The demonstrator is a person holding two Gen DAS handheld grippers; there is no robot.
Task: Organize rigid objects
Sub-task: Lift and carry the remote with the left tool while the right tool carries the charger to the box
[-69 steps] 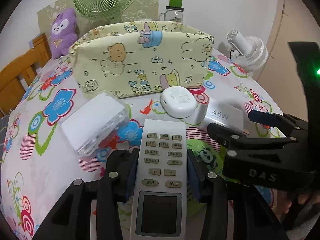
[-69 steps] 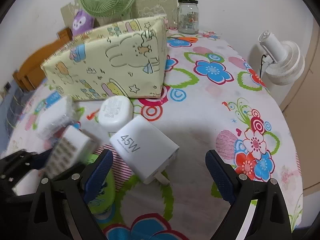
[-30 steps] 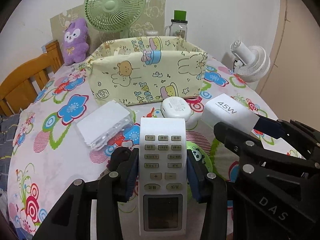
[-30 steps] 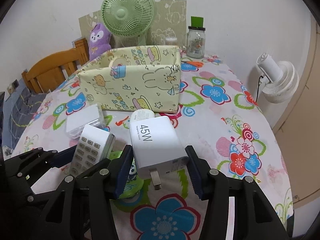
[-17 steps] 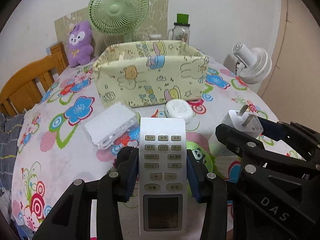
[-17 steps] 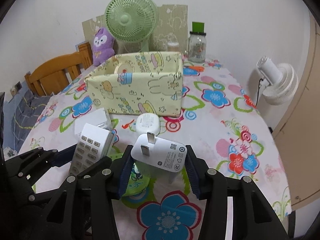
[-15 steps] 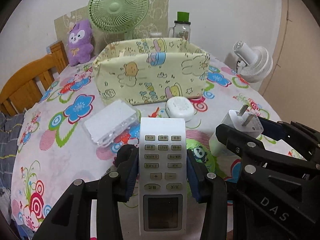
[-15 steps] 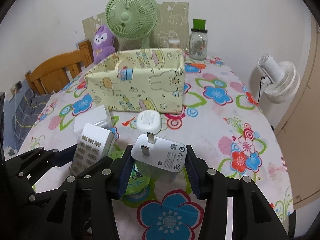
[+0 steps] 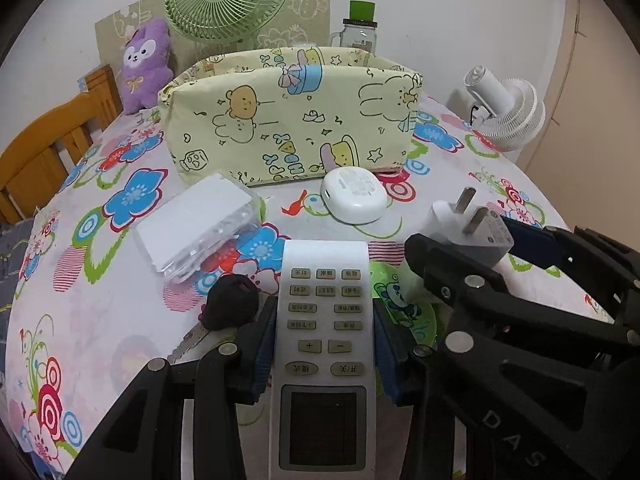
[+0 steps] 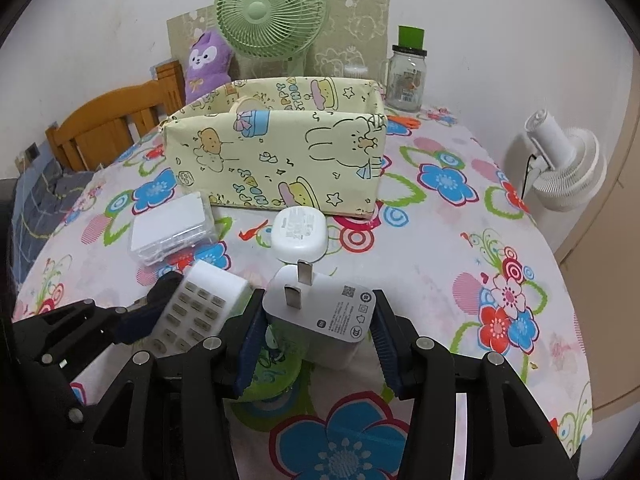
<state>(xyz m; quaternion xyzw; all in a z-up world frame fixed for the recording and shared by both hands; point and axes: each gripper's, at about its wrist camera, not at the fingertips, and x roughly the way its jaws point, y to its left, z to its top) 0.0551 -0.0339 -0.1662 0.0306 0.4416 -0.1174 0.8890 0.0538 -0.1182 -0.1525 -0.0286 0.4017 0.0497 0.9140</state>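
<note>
Transport step in hand: left gripper (image 9: 324,344) jaws clamp remote control (image 9: 323,332), right gripper (image 10: 316,332) jaws clamp charger plug (image 10: 324,312), both lower centre above desk (image 10: 440,248). Next: carry into fabric storage box (image 10: 276,160), upper centre.

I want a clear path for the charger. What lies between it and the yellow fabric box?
In the right wrist view, the round white case lies between the charger and the fabric box.

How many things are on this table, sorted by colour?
White: 4 (remote, charger, round case, card box)
Green: 2 (fan, green disc)
Yellow: 1 (fabric bin)
Purple: 1 (plush)
Clear: 1 (jar)
Black: 1 (black lump)
Total: 10
</note>
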